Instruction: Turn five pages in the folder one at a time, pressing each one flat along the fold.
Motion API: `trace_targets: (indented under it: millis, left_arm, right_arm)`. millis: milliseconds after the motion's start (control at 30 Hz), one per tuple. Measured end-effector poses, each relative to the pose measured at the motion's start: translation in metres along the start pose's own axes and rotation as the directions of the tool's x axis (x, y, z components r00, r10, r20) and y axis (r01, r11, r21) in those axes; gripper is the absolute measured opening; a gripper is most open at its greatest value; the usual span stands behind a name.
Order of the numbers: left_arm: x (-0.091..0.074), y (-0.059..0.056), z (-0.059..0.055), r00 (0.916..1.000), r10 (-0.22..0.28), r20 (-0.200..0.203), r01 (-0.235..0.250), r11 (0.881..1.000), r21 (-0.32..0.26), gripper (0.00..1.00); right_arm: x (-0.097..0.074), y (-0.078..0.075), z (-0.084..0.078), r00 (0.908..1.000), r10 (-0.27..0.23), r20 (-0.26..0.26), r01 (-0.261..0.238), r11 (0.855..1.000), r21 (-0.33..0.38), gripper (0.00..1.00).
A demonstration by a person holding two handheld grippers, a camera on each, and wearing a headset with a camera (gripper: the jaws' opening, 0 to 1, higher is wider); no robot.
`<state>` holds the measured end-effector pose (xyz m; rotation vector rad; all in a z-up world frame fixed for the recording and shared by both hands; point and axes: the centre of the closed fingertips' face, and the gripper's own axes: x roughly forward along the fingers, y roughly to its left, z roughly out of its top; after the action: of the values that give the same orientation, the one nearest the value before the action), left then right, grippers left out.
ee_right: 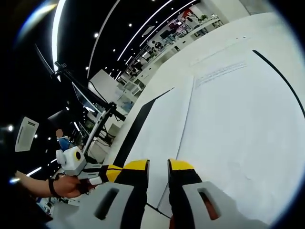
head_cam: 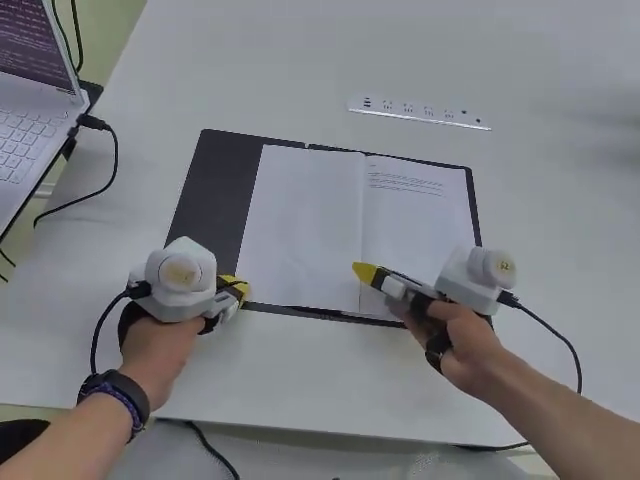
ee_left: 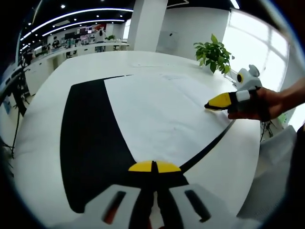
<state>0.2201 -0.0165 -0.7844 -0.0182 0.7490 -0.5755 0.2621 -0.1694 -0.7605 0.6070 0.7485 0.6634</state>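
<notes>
The folder (head_cam: 215,200) lies open on the white table, its black cover showing at the left and white pages spread across it. The left page (head_cam: 300,230) is blank; the right page (head_cam: 415,215) has a few printed lines at its top. My left gripper (head_cam: 232,292) rests at the folder's near left edge, its yellow tips (ee_left: 154,167) shut together over the black cover (ee_left: 90,143). My right gripper (head_cam: 362,272) points left, low over the bottom of the fold (ee_right: 188,114). Its jaws (ee_right: 157,165) stand a narrow gap apart with nothing between them. It also shows across the pages as the other gripper (ee_left: 209,104).
A laptop (head_cam: 25,110) sits at the far left with a cable (head_cam: 100,180) trailing beside the folder. A white power strip (head_cam: 420,110) lies beyond the folder. Bare table surrounds the folder on the near and right sides.
</notes>
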Motion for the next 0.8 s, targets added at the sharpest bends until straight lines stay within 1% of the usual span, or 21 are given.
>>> trace_targets:
  millis: [100,233,333,433,533,567,733,800]
  left_arm:
    - [-0.001,-0.001,0.001,1.0000,0.001,0.001,-0.001,1.000,-0.002,0.00]
    - [-0.002,-0.003,0.002,1.0000,-0.004,0.003,0.004,1.000,-0.008,0.00]
    - [-0.002,-0.004,0.002,1.0000,-0.004,0.002,0.004,1.000,-0.001,0.00]
    - [-0.002,-0.003,0.002,1.0000,-0.004,0.001,0.004,1.000,0.005,0.00]
    - [-0.001,-0.003,0.002,1.0000,-0.006,0.002,0.006,1.000,0.001,0.00]
    - [0.001,-0.001,0.002,1.0000,-0.007,0.001,0.007,1.000,0.000,0.00]
    - [0.001,-0.002,0.003,1.0000,-0.008,-0.002,0.008,1.000,0.007,0.00]
    - [0.001,-0.002,0.003,1.0000,-0.008,-0.003,0.008,1.000,0.006,0.00]
  right_arm:
    - [0.003,-0.003,0.005,1.0000,-0.001,0.003,0.001,1.000,0.001,0.14]
    - [0.012,-0.007,0.015,1.0000,0.000,0.003,0.000,1.000,-0.006,0.13]
    - [0.019,-0.001,0.023,1.0000,0.000,0.009,0.000,1.000,-0.016,0.12]
    - [0.026,0.001,0.031,0.9998,0.004,0.021,-0.004,1.000,-0.010,0.11]
    - [0.031,0.000,0.040,0.9992,-0.001,0.039,0.001,1.000,0.000,0.10]
    - [0.034,-0.001,0.043,0.9989,-0.002,0.046,0.002,1.000,0.003,0.09]
    - [0.042,-0.006,0.049,0.9992,-0.005,0.040,0.005,1.000,0.004,0.06]
    - [0.044,-0.008,0.051,0.9992,-0.006,0.040,0.006,1.000,0.008,0.03]
